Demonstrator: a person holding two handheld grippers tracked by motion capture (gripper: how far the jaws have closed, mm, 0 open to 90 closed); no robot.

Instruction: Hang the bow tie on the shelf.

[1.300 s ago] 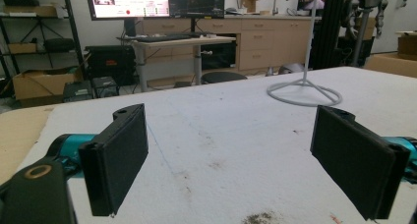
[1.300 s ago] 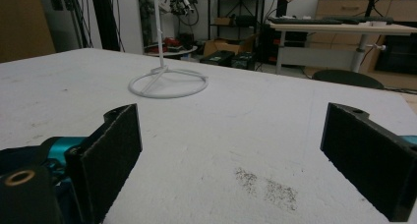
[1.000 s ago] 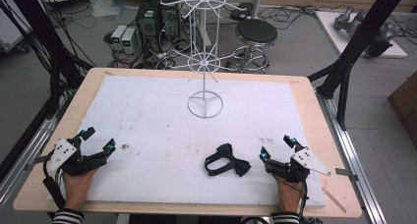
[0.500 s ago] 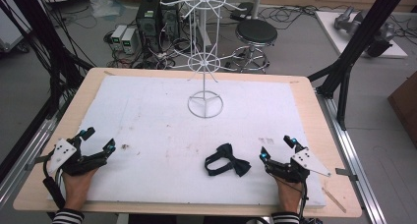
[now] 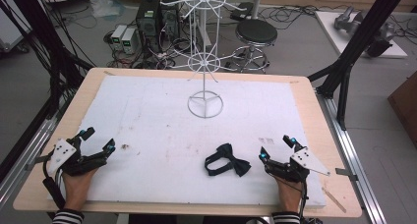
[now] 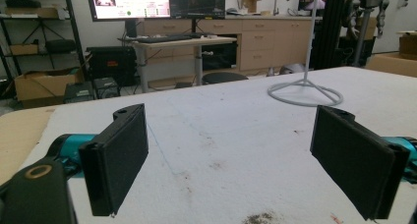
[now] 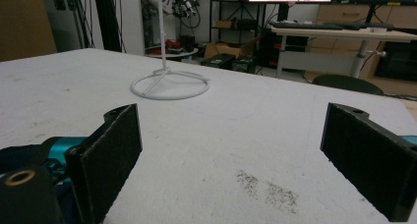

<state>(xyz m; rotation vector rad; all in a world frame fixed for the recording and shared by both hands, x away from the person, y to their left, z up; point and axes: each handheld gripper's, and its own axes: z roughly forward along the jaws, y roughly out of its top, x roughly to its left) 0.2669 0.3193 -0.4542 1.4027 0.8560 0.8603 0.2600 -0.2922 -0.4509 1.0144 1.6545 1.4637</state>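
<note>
Table first, with a white mat on top. White wire stand sits far back. Black bow tie lies near the right gripper. Left gripper rests far off. Both have jaws wide apart, holding nothing. Nothing looks started; next is probably grabbing the tie.

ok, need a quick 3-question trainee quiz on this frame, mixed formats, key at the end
1. True or false: the black fabric bow tie hangs on the white wire rack stand.
2. Which gripper is nearer the bow tie: A left gripper, B right gripper?
3. Fill in: both grippers' jaws are ____.

Key: 1 false, it lies flat on the white foam board, apart from the stand. 2 B. 3 open, with nothing between them.
</note>
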